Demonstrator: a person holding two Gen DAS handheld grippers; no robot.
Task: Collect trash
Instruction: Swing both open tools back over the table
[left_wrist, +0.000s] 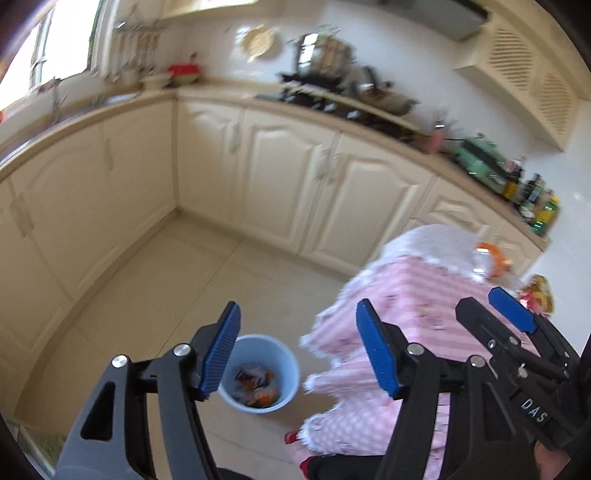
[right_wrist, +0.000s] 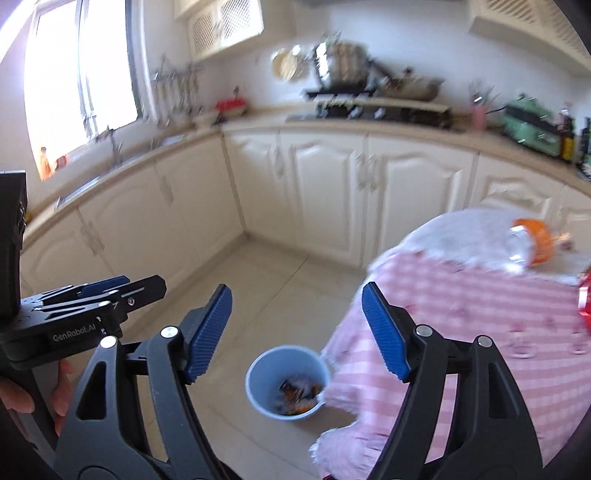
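Bucket (left_wrist: 258, 373): pale blue, round, standing upright on the tiled floor (left_wrist: 177, 295) just beside the hanging edge of a pink checked tablecloth (left_wrist: 413, 295). Wrappers (left_wrist: 258, 386), orange, dark and white, lie in its bottom; blur hides their detail. In the right wrist view the same bucket (right_wrist: 286, 384) sits below and between the two blue pads, with the wrappers (right_wrist: 299, 397) gathered toward the side nearest the tablecloth (right_wrist: 480, 314).

Left gripper (left_wrist: 297, 352): jaws wide apart, nothing between the pads, no contact with any object. It is above the floor, angled downward, with the bucket showing below the gap. A hand (right_wrist: 22, 391) holds its body at the left edge of the right wrist view.

Right gripper (right_wrist: 295, 332): jaws wide apart, nothing held. It is to the right of the left gripper, over the tablecloth edge, and its dark frame with one blue pad shows in the left wrist view (left_wrist: 517, 325).

Table items: a clear plastic bottle (right_wrist: 528, 242) with an orange band lies on its side on the far part of the tablecloth, well apart from both grippers. A crumpled red and gold wrapper (left_wrist: 537, 295) lies near the right edge of the left wrist view.

Background: cream cabinets (right_wrist: 325, 192) run along two walls under a counter (right_wrist: 258, 122) carrying pots and bottles.
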